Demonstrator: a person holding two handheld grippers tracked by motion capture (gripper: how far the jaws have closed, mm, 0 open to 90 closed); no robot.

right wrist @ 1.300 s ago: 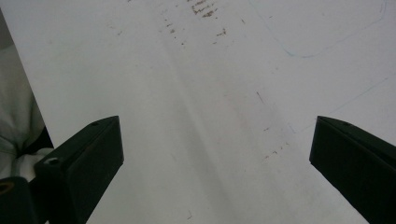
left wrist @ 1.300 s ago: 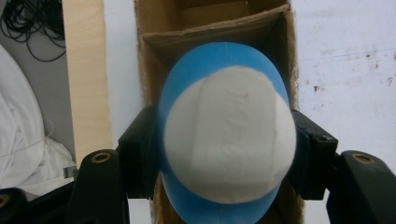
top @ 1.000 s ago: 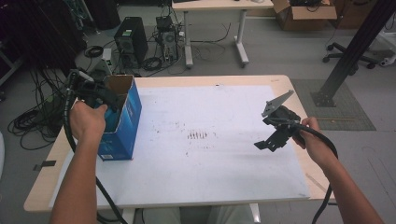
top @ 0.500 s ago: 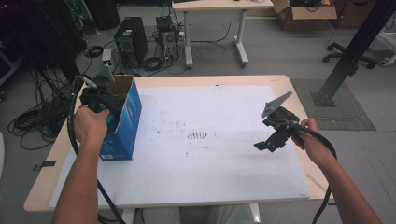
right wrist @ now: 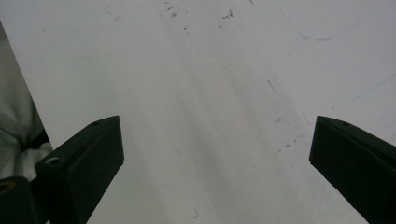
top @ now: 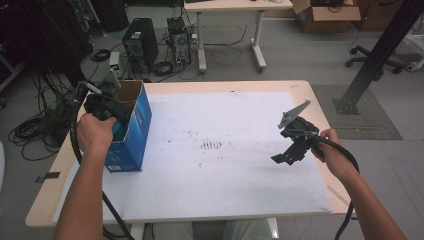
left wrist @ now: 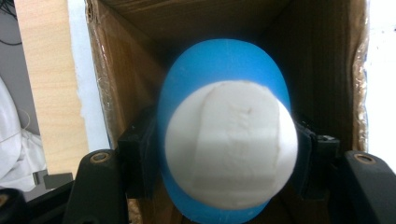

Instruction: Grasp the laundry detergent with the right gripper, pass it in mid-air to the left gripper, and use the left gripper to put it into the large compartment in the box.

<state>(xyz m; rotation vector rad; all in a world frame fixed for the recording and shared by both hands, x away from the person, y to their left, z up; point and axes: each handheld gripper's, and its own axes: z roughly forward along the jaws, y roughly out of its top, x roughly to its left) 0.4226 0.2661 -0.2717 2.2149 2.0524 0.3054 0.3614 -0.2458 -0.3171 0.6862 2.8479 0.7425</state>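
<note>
A blue rounded object (left wrist: 224, 65) with a flat white end (left wrist: 231, 144) sits between the jaws of my left gripper (left wrist: 226, 154), whose pads press on its two sides. It is held inside the open top of a blue cardboard box (top: 132, 130) with brown inner walls (left wrist: 126, 70). In the high view the left gripper (top: 116, 111) is at the box's opening, at the table's left. My right gripper (top: 285, 155) hovers over the right part of the table, its jaws wide apart with nothing between them (right wrist: 217, 163).
A white sheet (top: 225, 200) with small dark marks (top: 212, 145) covers most of the wooden table (top: 47, 200). On the floor beyond stand computer cases (top: 140, 45), cables, another table's legs (top: 260, 35) and a black post (top: 375, 60).
The left hand has shifted slightly at the box's open top. The right hand and its gripper have stayed in place.
</note>
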